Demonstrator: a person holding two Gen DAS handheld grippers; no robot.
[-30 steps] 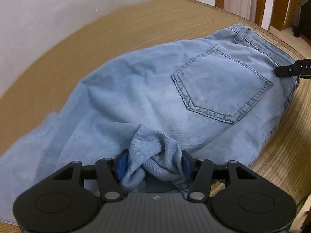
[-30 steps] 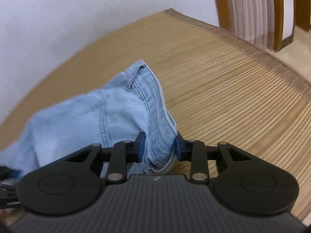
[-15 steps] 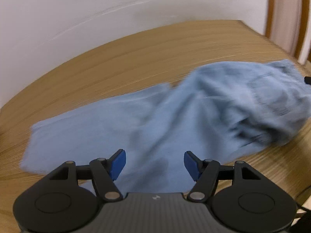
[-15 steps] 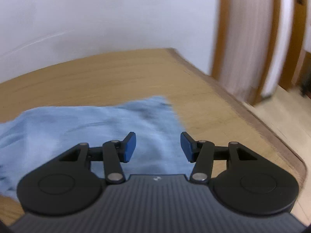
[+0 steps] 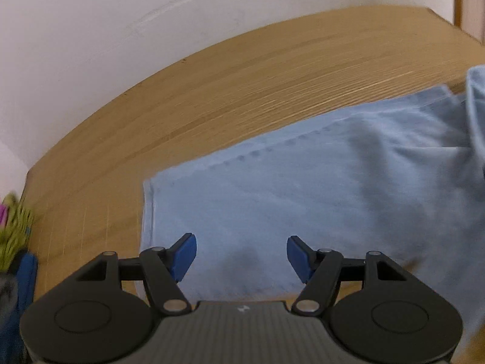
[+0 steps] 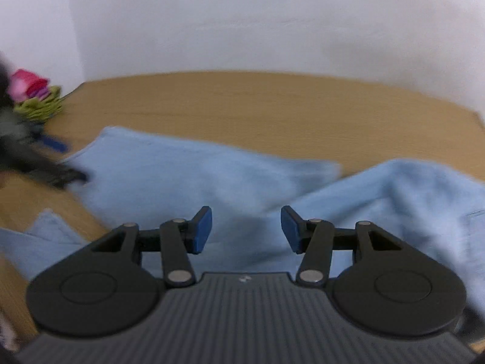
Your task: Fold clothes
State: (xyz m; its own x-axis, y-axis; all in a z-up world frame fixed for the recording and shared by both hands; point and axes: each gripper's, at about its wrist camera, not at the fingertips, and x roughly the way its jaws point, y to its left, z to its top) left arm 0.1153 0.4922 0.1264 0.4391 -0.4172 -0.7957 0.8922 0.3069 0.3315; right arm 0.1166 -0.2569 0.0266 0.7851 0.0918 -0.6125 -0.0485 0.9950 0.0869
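Left gripper: jaws stand wide apart with nothing between the blue pads; it hangs above a trouser leg, near the hemmed end.
Right gripper: jaws parted to a moderate gap, nothing clamped; blue fabric lies below, apart from the pads.
Jeans: light blue denim spread on the mat. In the left wrist view one leg runs from its hem at 9 o'clock toward 3 o'clock, where a raised fold stands at the frame edge. In the right wrist view a flat leg points to 10 o'clock and a rumpled mass lies at 3 o'clock.
Mat: woven, tan, bearing the jeans; a white wall rises behind it.
Other clothes: a pink and green bundle at 9 o'clock to 10 o'clock, blurred, well apart from the grippers.
Dark object: at 9 o'clock in the right wrist view, too blurred to identify.
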